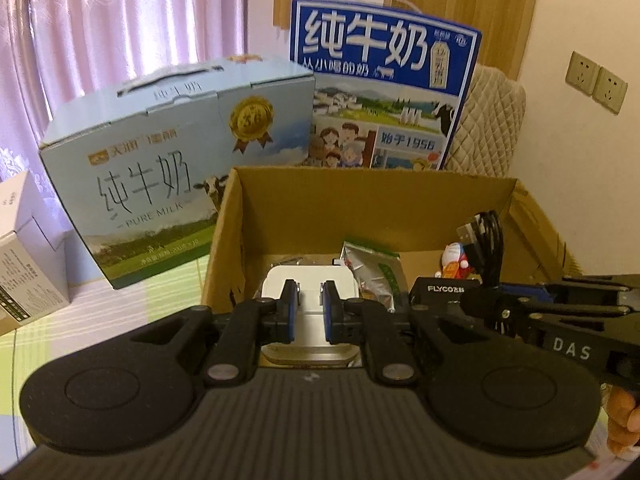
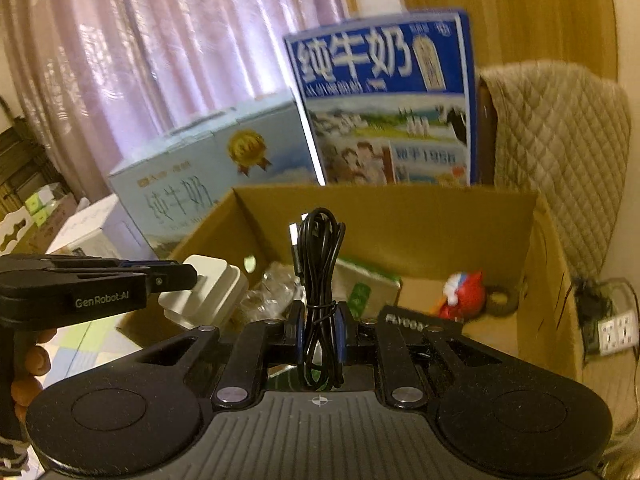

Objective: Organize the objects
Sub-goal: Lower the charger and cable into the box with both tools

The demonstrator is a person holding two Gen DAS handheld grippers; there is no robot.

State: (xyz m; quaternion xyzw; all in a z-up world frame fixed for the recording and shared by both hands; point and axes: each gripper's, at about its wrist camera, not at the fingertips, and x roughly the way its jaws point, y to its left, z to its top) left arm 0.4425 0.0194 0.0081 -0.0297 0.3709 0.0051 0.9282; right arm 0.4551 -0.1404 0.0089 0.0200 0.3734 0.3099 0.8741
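**Both hand-held grippers loaded, over the cardboard box**

Landmark: open cardboard box (image 1: 400,204), brown, flaps up, contents visible from above.

Behind the cardboard box, far side: tall blue milk carton case (image 1: 384,84), standing upright, printed face toward the cameras. To its right, a quilted beige cover (image 1: 492,120) over a chair back.

Left of the cardboard box, just beside its left wall: pale blue "PURE MILK" case (image 1: 160,160) with carry handle on top. Further left, a white carton (image 1: 28,248), partly out of view.

Inside the cardboard box: black FLYCO box (image 1: 444,294) at the near side; green-and-silver foil packet (image 1: 376,276) about mid-floor; red-and-white toy figure (image 2: 464,292) toward the right wall; crinkled clear wrapper (image 2: 272,288) toward the left.

Left hand-held gripper (image 1: 310,300): jaws closed on a white charger plug (image 1: 308,320), held above the near-left part of the cardboard box. Right wrist view confirms the grip from the side.

Right hand-held gripper (image 2: 320,320): jaws narrow, clamped on a coiled black USB cable (image 2: 320,264), loops standing upright, silver connector at upper left of the coil. Held above the near edge of the cardboard box, right of the plug.
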